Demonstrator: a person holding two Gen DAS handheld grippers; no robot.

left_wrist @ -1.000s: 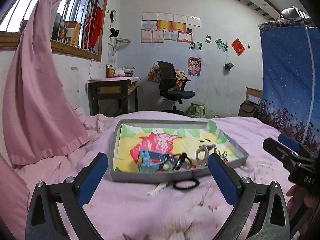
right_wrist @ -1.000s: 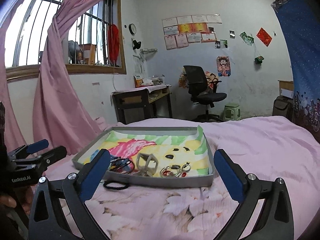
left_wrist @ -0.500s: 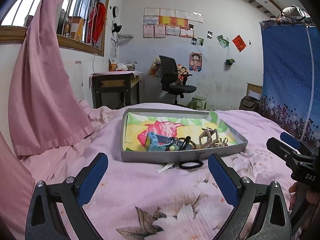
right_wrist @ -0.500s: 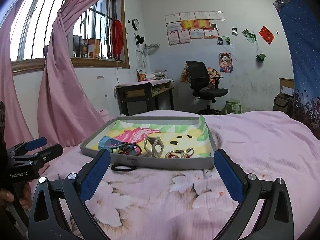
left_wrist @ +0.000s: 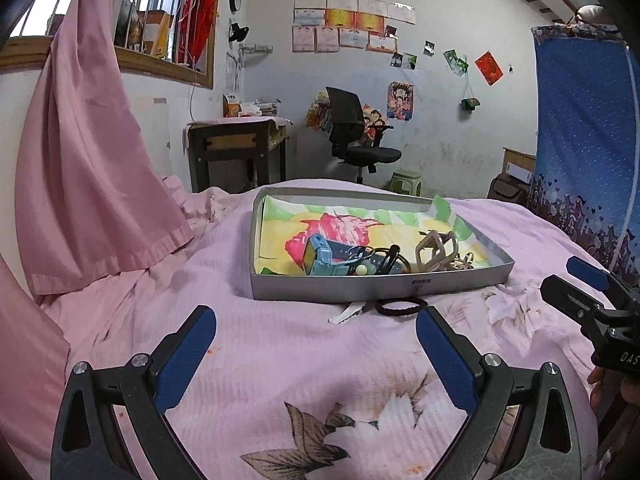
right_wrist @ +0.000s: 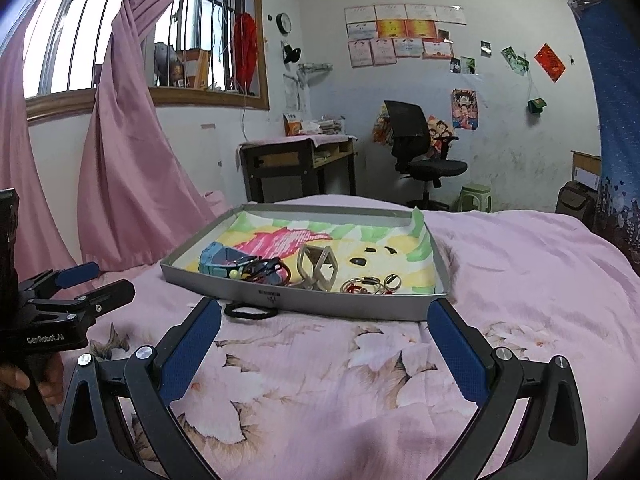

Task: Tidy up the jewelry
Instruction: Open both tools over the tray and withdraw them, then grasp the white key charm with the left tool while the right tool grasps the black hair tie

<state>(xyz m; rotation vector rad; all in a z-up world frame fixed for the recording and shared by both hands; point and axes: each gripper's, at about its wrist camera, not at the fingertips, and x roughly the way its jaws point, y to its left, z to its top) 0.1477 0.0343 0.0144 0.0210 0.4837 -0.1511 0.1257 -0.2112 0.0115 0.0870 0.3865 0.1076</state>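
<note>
A grey tray (left_wrist: 360, 286) (right_wrist: 332, 307) with a colourful paper lining lies on the pink bed. It holds a blue watch (left_wrist: 320, 258) (right_wrist: 218, 262), black hair ties (right_wrist: 268, 270), a beige claw clip (left_wrist: 436, 250) (right_wrist: 318, 266) and rings (right_wrist: 370, 284). A black hair tie (left_wrist: 401, 306) (right_wrist: 251, 312) and a white clip (left_wrist: 347, 314) lie on the bed just in front of the tray. My left gripper (left_wrist: 316, 344) is open and empty, short of the tray. My right gripper (right_wrist: 324, 340) is open and empty too.
The bed has a pink floral cover (right_wrist: 320, 380). A pink curtain (left_wrist: 88, 168) hangs at the left. A desk (left_wrist: 236, 152), an office chair (left_wrist: 356, 136) and a green stool (left_wrist: 406, 182) stand beyond the bed. A blue cloth (left_wrist: 580, 128) hangs at the right.
Both grippers have drawn back from the tray and risen a little, so more bed cover shows in front. Both stay open and empty. The objects have not moved.
</note>
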